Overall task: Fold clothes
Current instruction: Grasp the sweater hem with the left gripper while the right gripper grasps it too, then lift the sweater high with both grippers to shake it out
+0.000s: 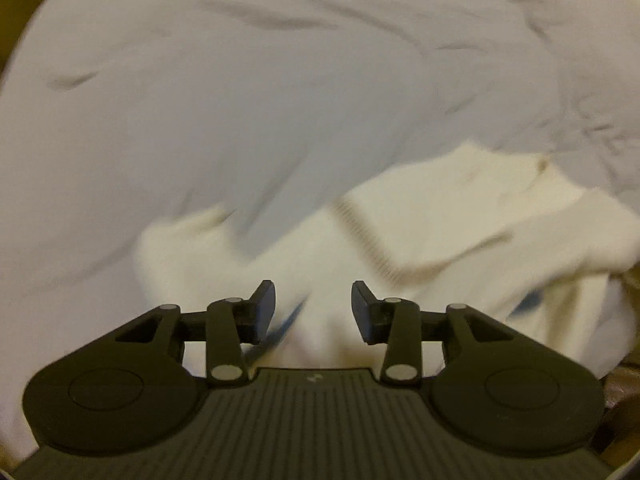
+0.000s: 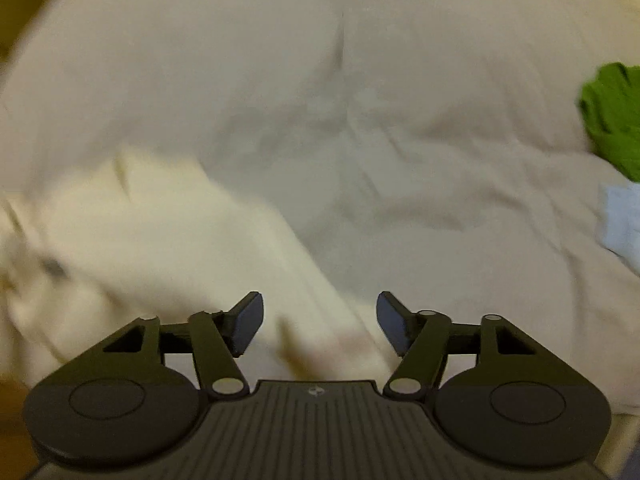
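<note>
left gripper [image 1: 313, 312]: jaws apart, empty, over cream garment [image 1: 440, 232]
right gripper [image 2: 320, 322]: jaws wide, empty
surface: white sheet [image 2: 360, 100]
far right: green cloth [image 2: 612, 116]

A pale, off-white sheet [image 1: 248, 92] fills almost the whole scene, spread over a soft surface that looks like a bed. It is rumpled, with long shallow creases running across it and a cluster of tighter wrinkles [image 2: 360, 128] near the middle of the right wrist view. The light is dim and warm, giving the sheet a greyish cast in one view and a yellowish one in the other. A dark olive-brown strip [image 2: 16, 4] shows at the upper left edge, too blurred to identify. Both views are soft with blur.
</note>
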Available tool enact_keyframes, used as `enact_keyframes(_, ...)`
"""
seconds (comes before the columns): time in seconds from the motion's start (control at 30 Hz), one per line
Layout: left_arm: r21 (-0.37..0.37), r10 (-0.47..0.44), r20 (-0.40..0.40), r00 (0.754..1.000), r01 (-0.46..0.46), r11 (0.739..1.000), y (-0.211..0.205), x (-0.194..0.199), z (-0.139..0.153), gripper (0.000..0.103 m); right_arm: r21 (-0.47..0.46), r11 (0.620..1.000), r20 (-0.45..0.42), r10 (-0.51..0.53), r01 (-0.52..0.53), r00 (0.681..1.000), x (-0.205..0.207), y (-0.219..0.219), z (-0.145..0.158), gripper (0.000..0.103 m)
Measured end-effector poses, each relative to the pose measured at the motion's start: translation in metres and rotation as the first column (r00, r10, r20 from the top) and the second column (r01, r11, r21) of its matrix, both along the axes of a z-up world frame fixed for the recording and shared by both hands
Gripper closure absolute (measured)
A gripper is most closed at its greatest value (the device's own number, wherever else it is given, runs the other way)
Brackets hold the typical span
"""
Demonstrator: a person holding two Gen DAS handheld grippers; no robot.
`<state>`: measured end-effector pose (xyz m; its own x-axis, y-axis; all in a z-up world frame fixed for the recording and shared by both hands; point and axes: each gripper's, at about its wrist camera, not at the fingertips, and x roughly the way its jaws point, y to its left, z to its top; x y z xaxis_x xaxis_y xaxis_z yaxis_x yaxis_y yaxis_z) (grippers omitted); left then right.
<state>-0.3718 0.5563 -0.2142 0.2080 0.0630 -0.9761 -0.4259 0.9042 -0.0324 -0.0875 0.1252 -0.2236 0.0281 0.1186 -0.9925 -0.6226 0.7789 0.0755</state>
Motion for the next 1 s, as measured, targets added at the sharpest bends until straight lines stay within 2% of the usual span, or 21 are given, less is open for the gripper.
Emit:
enact_keyframes(0.07, -0.035, -0.063, 0.021, 0.998, 0.064, 0.997, -0.001, 0.031, -0.017, 0.067, 0.075, 0.997, -0.028, -0.030, 0.032, 0.999, 0.012, 0.011, -0.004, 0.036)
enact_keyframes(0.17, -0.087, -0.135, 0.006, 0.991, 0.135, 0.987, 0.001, 0.063, -0.045, 0.067, 0.184, 0.979, -0.074, -0.070, 0.083, 0.995, 0.030, 0.029, -0.011, 0.036)
enact_keyframes(0.27, -0.109, -0.188, -0.007, 0.982, 0.186, 0.976, 0.002, 0.083, -0.061, 0.067, 0.189, 0.974, -0.132, -0.098, 0.122, 0.986, 0.043, 0.038, -0.047, 0.036)
enact_keyframes(0.37, -0.156, -0.199, -0.001, 0.980, 0.197, 0.968, 0.010, 0.092, -0.074, 0.067, 0.179, 0.971, -0.188, -0.125, 0.159, 0.974, 0.052, 0.041, -0.080, 0.036)
enact_keyframes(0.5, -0.205, -0.213, 0.006, 0.977, 0.210, 0.956, 0.022, 0.098, -0.093, 0.060, 0.187, 0.967, -0.304, -0.111, 0.174, 0.946, 0.061, 0.052, -0.118, 0.036)
enact_keyframes(0.67, -0.241, -0.267, 0.011, 0.964, 0.261, 0.935, 0.023, 0.106, -0.115, 0.050, 0.217, 0.972, -0.282, -0.023, 0.087, 0.959, 0.056, 0.061, -0.110, 0.035)
enact_keyframes(0.7, -0.251, -0.284, 0.013, 0.959, 0.278, 0.927, 0.023, 0.108, -0.118, 0.050, 0.223, 0.972, -0.275, -0.005, 0.068, 0.962, 0.055, 0.063, -0.107, 0.038)
enact_keyframes(0.73, -0.261, -0.301, 0.015, 0.954, 0.294, 0.919, 0.022, 0.110, -0.122, 0.051, 0.228, 0.972, -0.267, 0.013, 0.050, 0.964, 0.054, 0.064, -0.105, 0.050)
enact_keyframes(0.77, -0.266, -0.319, 0.017, 0.948, 0.312, 0.912, 0.020, 0.111, -0.124, 0.054, 0.233, 0.972, -0.259, 0.031, 0.031, 0.965, 0.052, 0.066, -0.102, 0.056)
enact_keyframes(0.83, -0.212, -0.373, 0.019, 0.928, 0.368, 0.905, 0.008, 0.108, -0.117, 0.072, 0.243, 0.970, -0.244, 0.068, -0.006, 0.967, 0.050, 0.070, -0.097, 0.078)
enact_keyframes(0.87, -0.187, -0.395, 0.021, 0.918, 0.392, 0.901, 0.002, 0.106, -0.114, 0.078, 0.248, 0.968, -0.236, 0.086, -0.025, 0.968, 0.049, 0.072, -0.095, 0.084)
enact_keyframes(0.93, -0.153, -0.381, 0.049, 0.923, 0.384, 0.911, -0.001, 0.096, -0.100, 0.086, 0.257, 0.964, -0.220, 0.122, -0.063, 0.968, 0.046, 0.075, -0.090, 0.087)
enact_keyframes(0.97, -0.127, -0.364, 0.072, 0.929, 0.371, 0.920, -0.002, 0.093, -0.090, 0.087, 0.262, 0.962, -0.212, 0.140, -0.082, 0.967, 0.045, 0.077, -0.087, 0.087)
enact_keyframes(1.0, -0.103, -0.347, 0.096, 0.933, 0.356, 0.929, -0.002, 0.089, -0.080, 0.087, 0.269, 0.957, -0.165, 0.155, -0.106, 0.974, 0.040, 0.079, -0.076, 0.088)
